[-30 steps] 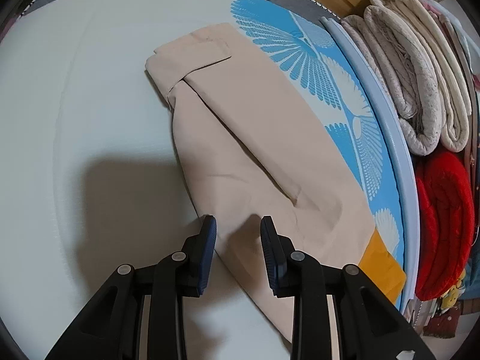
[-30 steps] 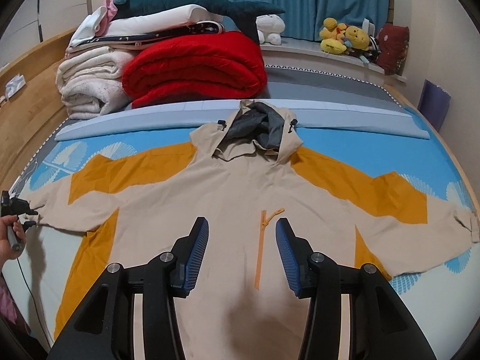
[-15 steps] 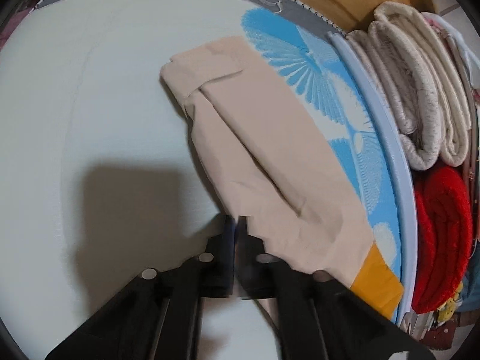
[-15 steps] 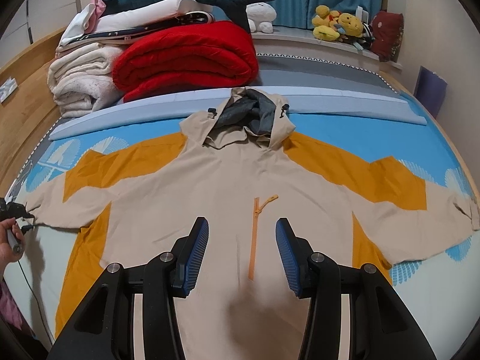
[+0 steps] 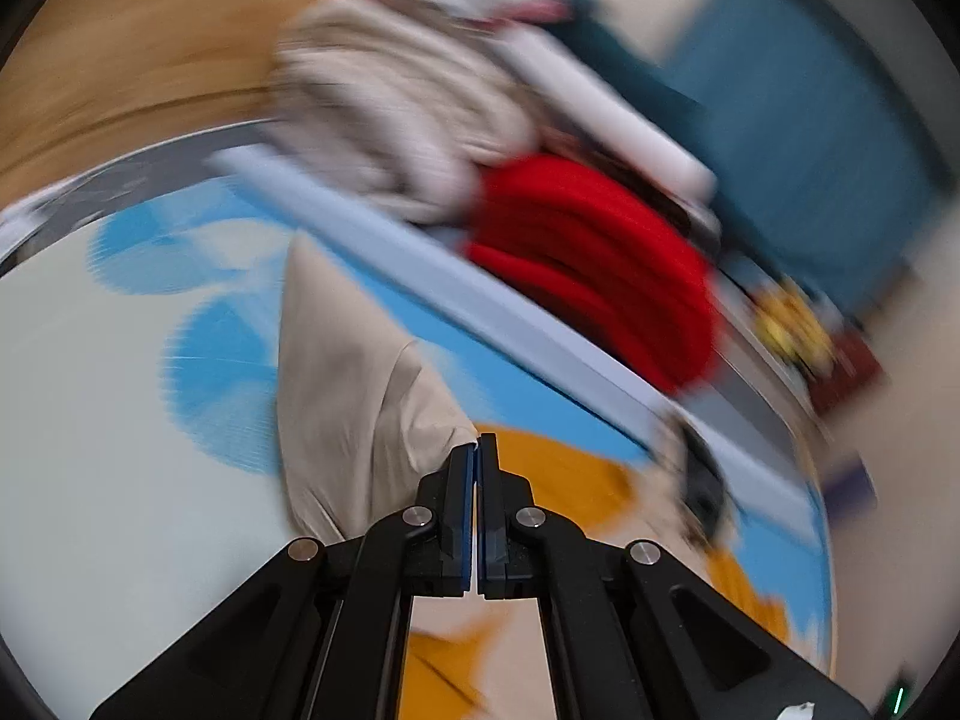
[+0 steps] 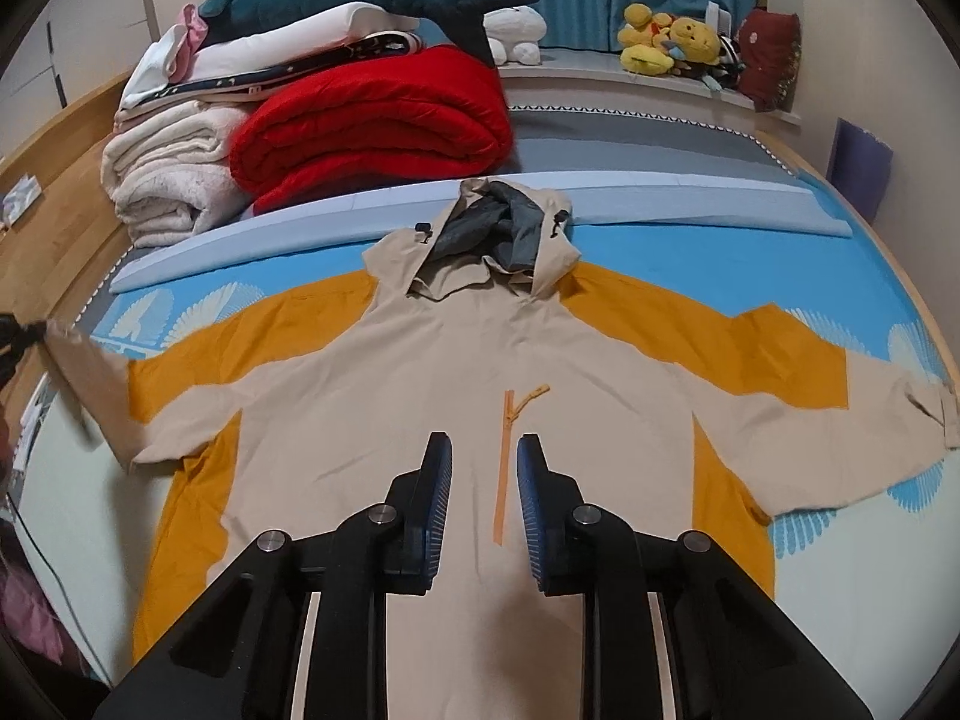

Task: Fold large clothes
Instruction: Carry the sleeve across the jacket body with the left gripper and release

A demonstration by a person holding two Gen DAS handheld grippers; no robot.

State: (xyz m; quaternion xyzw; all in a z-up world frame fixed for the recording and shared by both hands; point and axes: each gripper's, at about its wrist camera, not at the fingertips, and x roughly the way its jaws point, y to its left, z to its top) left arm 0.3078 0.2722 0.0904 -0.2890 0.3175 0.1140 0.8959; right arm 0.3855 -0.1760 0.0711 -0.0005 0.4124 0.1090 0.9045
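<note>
Lifting off the bed (image 6: 750,276), the jacket (image 6: 480,360) sleeve (image 5: 348,384) now hangs from my left tongs (image 5: 478,480), which have clenched on its edge since a second ago. At far left of the right view it's raised; the rest lies spread mid-frame. My right tongs (image 6: 480,504) hover released above the zipper (image 6: 507,456), so the sleeve fold has begun.

A beige jacket (image 6: 456,372) with orange panels lies on a blue fan-patterned sheet (image 6: 690,264) near a red quilt (image 6: 372,114).
</note>
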